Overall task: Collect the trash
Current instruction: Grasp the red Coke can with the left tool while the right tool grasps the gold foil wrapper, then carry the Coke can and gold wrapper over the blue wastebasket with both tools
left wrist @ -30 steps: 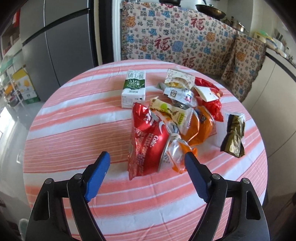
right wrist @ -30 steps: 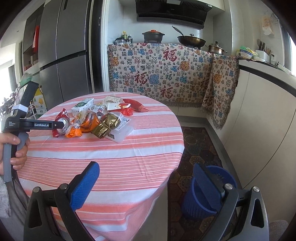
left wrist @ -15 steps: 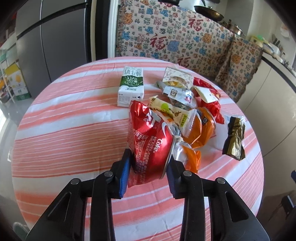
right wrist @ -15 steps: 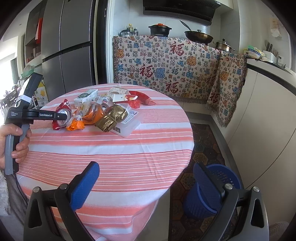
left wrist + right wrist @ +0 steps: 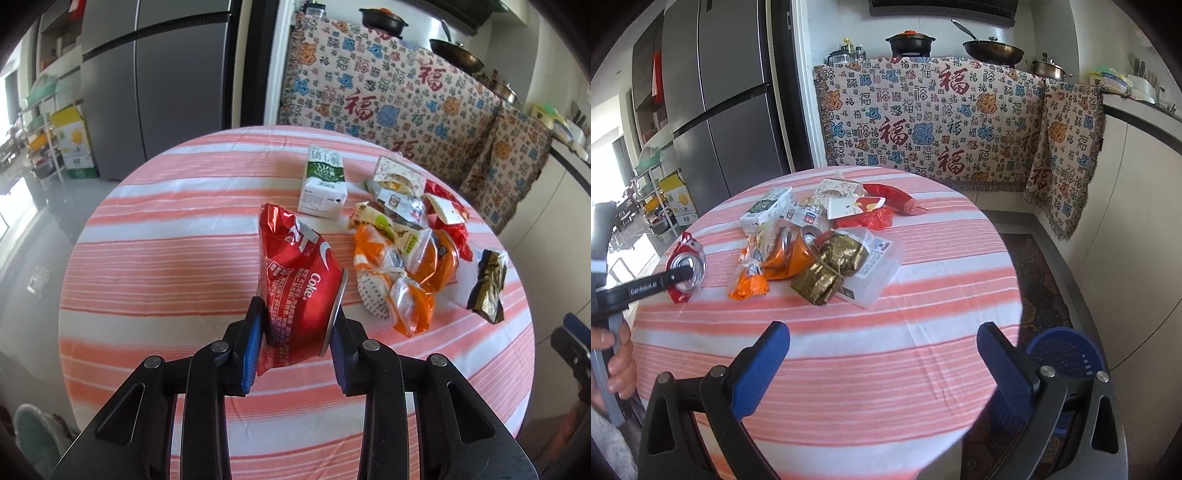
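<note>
The left tool (image 5: 295,332) pinches the crushed red cola can (image 5: 299,280) across its flattened body near the lid end, pads on both sides, angled down over the striped surface (image 5: 166,258). The can looks light, thin-walled and slick, so it could dent further or slip; that flattened body seems the best hold. The right tool (image 5: 882,354) hovers spread and empty. Farther off lie the wrappers (image 5: 406,254) and the milk carton (image 5: 323,184).
</note>
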Tool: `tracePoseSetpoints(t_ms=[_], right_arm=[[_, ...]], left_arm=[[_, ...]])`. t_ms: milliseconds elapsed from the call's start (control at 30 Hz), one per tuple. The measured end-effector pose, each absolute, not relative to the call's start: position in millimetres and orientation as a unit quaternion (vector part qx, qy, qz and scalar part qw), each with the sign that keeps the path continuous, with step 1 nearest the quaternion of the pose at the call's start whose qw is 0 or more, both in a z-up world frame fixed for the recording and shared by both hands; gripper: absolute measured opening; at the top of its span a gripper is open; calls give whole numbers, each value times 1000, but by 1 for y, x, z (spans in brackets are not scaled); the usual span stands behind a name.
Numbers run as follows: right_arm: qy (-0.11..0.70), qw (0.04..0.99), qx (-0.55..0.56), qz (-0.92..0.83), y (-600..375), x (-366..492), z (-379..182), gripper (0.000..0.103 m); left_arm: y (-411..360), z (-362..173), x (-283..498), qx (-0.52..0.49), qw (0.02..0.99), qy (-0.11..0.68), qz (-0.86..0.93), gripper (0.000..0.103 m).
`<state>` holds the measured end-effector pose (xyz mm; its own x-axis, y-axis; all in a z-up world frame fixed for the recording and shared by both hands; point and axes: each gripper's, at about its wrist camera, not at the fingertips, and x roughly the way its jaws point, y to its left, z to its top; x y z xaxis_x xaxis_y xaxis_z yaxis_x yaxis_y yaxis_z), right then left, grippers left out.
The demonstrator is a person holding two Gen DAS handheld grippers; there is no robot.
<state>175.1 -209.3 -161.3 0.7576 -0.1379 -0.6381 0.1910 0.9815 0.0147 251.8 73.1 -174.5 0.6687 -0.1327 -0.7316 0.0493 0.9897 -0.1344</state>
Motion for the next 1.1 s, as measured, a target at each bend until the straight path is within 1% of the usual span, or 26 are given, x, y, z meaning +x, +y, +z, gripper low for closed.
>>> tracePoseSetpoints(t_ms=[100, 167, 233, 333, 367, 433, 467, 600, 833, 1100], right_arm=[[351, 931, 52, -80, -197, 210, -162, 101], [364, 926, 63, -78, -189, 236, -167, 87], [380, 918, 70, -91, -181, 257, -175, 84], [402, 905, 57, -125, -171, 282, -188, 83], [407, 902, 44, -137, -168, 287, -191, 77], [411, 900, 35, -143, -166, 289, -193, 59], [407, 901, 39, -144, -168, 285, -191, 45], [389, 912, 49, -124, -174, 264, -176, 44], [385, 919, 50, -66, -182, 234, -161, 44], [381, 923, 4, -48, -189, 202, -149, 44]], left_arm=[[74, -174, 250, -38, 918, 392, -34, 32], [75, -174, 250, -42, 919, 392, -32, 32], [76, -176, 251, -45, 917, 394, -32, 32], [77, -177, 250, -46, 917, 396, -33, 32], [77, -176, 249, -47, 917, 395, -34, 32], [80, -174, 248, -49, 918, 392, -36, 32], [81, -173, 247, -52, 919, 390, -36, 32], [85, -170, 247, -62, 919, 388, -41, 32], [74, -164, 236, -52, 921, 382, -59, 32], [28, -140, 207, -21, 927, 359, -103, 32]])
